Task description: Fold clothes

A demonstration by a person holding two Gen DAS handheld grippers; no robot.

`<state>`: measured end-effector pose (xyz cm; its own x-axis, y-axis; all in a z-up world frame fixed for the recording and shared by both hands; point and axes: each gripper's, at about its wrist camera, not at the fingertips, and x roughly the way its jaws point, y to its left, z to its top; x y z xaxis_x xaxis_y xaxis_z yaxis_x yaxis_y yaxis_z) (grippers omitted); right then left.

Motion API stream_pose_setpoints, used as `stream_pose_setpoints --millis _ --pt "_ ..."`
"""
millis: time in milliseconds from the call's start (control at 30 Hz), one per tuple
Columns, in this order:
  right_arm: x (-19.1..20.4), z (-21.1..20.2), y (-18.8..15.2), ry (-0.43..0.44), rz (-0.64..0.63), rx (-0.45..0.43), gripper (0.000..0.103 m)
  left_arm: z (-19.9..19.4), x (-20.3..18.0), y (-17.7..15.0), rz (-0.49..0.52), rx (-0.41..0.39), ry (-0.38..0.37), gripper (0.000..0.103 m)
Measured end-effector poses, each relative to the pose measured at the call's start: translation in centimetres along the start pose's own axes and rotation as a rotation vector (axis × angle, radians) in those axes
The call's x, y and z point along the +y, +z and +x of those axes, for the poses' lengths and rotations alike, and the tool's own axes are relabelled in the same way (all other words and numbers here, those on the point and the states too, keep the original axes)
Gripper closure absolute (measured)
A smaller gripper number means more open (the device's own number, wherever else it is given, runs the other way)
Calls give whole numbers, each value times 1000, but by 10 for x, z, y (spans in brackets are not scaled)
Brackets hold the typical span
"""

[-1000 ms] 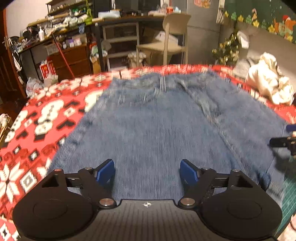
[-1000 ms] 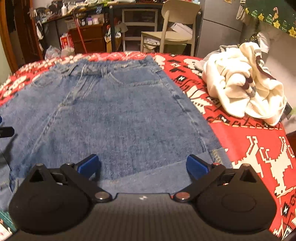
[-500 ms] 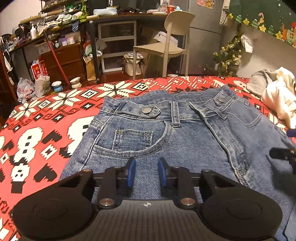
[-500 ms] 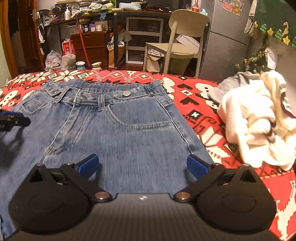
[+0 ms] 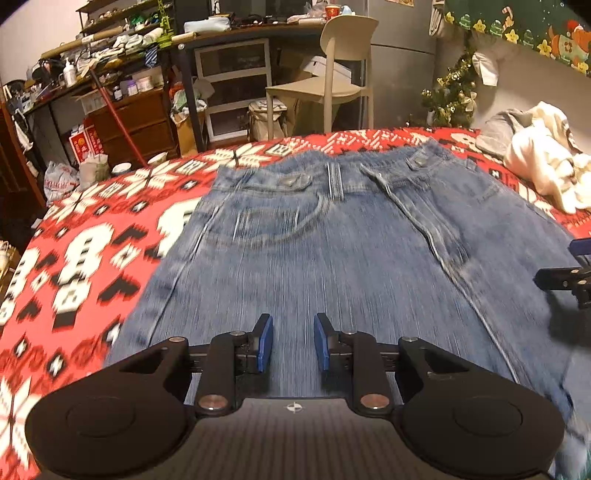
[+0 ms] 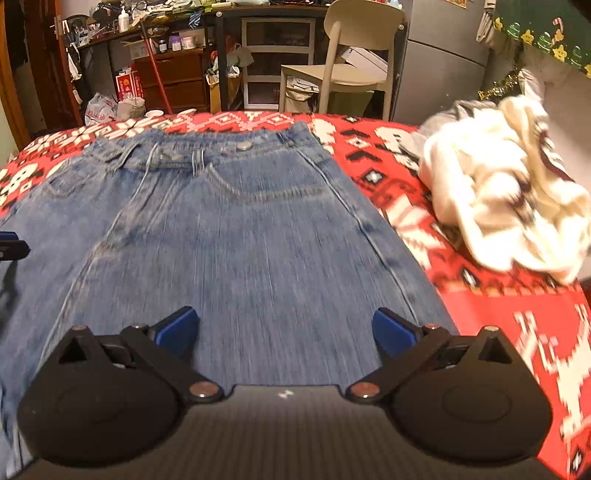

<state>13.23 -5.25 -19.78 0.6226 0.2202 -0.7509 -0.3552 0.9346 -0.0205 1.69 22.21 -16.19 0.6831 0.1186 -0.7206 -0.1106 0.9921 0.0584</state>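
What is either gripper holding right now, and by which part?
Nothing is visibly held. The left gripper has its jaws narrowed with a clear gap over the jeans; the right gripper is wide open above the denim.

Both cameras sit on the grippers, looking down close at the same jeans (image 5: 332, 258) from side by side.

You stand in a lived-in home bedroom: a bed under a red patterned blanket (image 5: 92, 236), a cluttered desk (image 5: 236, 33) with a beige chair (image 5: 325, 85), a small Christmas tree (image 5: 452, 92), heaped laundry (image 6: 509, 192).
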Motion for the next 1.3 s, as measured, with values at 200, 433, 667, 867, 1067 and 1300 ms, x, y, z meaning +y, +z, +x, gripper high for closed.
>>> stream_pose_setpoints --millis 200,433,667,867,1067,1300 --pt "-4 -26 -25 -11 -13 2 1 -30 2 -31 -34 0 8 78" --pt "-4 -44 -31 1 -35 -50 1 -40 2 -34 -102 -20 -27 78" --pt "8 -21 9 63 -52 -80 1 -15 -3 6 -86 -68 -63 49" --pt "28 23 48 75 -105 -66 1 25 -15 37 -48 -57 -58 45" --pt "34 48 51 71 -101 -36 1 39 -34 28 11 -25 -30 18" --pt "31 31 29 73 -95 -24 1 24 -34 14 -21 -2 -27 17"
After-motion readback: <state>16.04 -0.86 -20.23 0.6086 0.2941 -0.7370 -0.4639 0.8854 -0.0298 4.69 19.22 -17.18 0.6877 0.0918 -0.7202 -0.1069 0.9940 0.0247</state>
